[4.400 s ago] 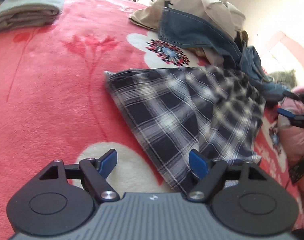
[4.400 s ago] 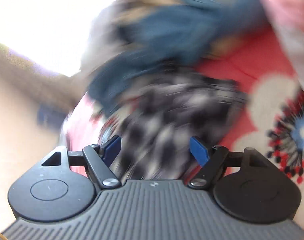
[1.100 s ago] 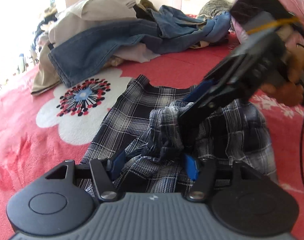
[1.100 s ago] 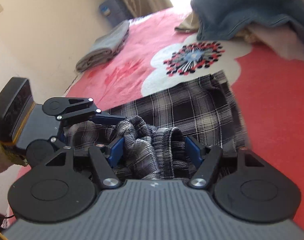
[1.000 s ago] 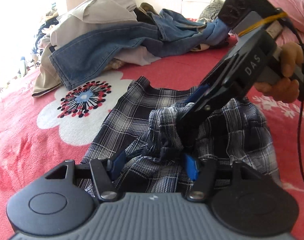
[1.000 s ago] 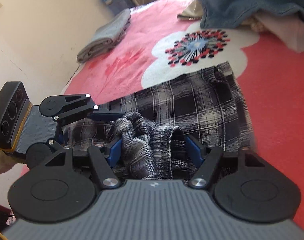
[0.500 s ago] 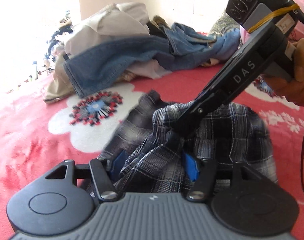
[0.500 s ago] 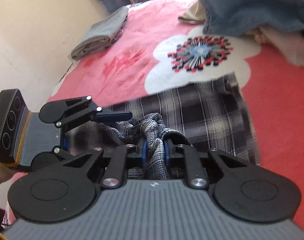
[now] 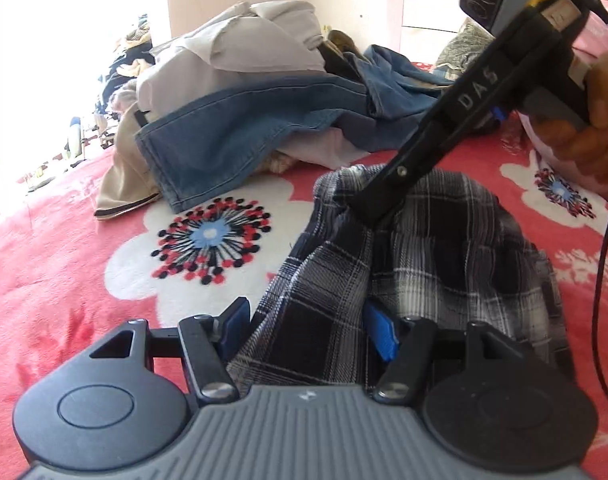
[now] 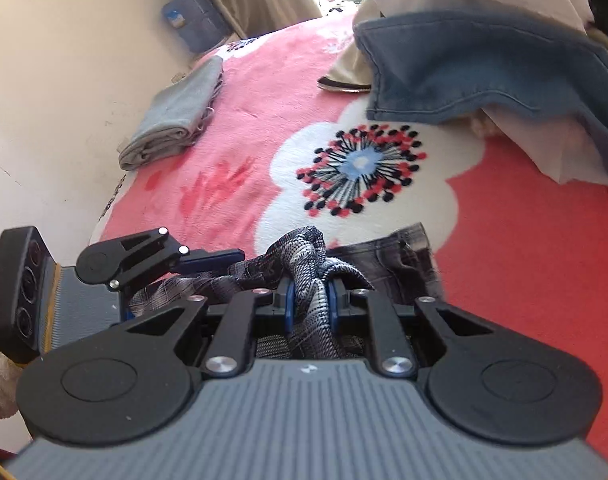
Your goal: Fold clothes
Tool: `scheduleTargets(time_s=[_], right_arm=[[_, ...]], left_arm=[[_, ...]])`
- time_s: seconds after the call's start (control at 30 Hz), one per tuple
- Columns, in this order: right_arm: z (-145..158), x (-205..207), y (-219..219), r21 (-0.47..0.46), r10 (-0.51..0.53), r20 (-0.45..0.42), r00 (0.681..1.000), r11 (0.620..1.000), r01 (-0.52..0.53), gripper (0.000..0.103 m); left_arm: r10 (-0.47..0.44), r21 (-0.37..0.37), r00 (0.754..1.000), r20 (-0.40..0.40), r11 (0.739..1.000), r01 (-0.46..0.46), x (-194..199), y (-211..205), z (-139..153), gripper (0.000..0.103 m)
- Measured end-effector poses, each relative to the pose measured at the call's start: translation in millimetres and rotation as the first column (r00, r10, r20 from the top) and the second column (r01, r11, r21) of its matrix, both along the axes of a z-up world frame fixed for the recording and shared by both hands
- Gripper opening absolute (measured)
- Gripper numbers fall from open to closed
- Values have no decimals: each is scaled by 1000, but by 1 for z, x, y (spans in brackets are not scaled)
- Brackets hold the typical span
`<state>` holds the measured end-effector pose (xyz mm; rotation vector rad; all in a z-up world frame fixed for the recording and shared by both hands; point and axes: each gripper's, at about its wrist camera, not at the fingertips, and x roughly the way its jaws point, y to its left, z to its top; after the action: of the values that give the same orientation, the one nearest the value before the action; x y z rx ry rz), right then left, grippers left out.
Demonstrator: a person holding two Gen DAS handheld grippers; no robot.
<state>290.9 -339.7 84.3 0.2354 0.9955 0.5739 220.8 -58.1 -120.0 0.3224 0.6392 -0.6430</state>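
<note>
Pinching a bunched fold of the plaid garment (image 10: 310, 268), the right gripper (image 10: 308, 300) is clamped; the left gripper (image 9: 306, 326) gapes around it.

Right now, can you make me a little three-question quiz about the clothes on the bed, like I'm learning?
1. True or false: the right gripper is pinching the plaid cloth.
2. Which folded thing lies by the wall: A) grey cloth, B) yellow towel, C) green sock?
3. Fill in: the blue jeans lie on a pile at the far side of the ______ with flowers.

Key: 1 true; 2 A; 3 red blanket.
</note>
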Motion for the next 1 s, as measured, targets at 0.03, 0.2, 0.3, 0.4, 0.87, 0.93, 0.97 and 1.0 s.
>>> scheduleTargets(time_s=[0.03,0.2,0.3,0.4,0.87,0.93,0.97,1.0], right_arm=[[-2,1,-2,1,3,0,1000,1000,-3,14],[-34,10,-8,-40,6,-35,999,999,-8,23],[-40,7,-18,-28,-31,-22,999,999,30,35],[-15,-17,-34,-24,-129,85,988,991,131,37],[-40,-108,12,-439,158,177,972,896,-66,15],[-24,-114,15,-435,148,221,964,900,-38,15],[-16,-119,16,-435,150,251,956,900,-27,15],[-10,-124,19,-432,153,277,949,902,-19,15]], left_arm=[[-3,5,1000,1,1000,3,0,-2,-3,64],[-7,40,1000,-22,999,8,6,-8,-25,66],[-1,30,1000,-12,1000,2,6,-7,-25,68],[6,33,1000,3,999,-7,5,-7,-22,68],[149,9,989,-23,989,-149,9,21,4,68],[184,-4,983,-6,983,-184,-4,41,20,67],[205,-5,979,1,979,-205,-12,51,27,68],[231,0,973,6,973,-231,-21,62,33,68]])
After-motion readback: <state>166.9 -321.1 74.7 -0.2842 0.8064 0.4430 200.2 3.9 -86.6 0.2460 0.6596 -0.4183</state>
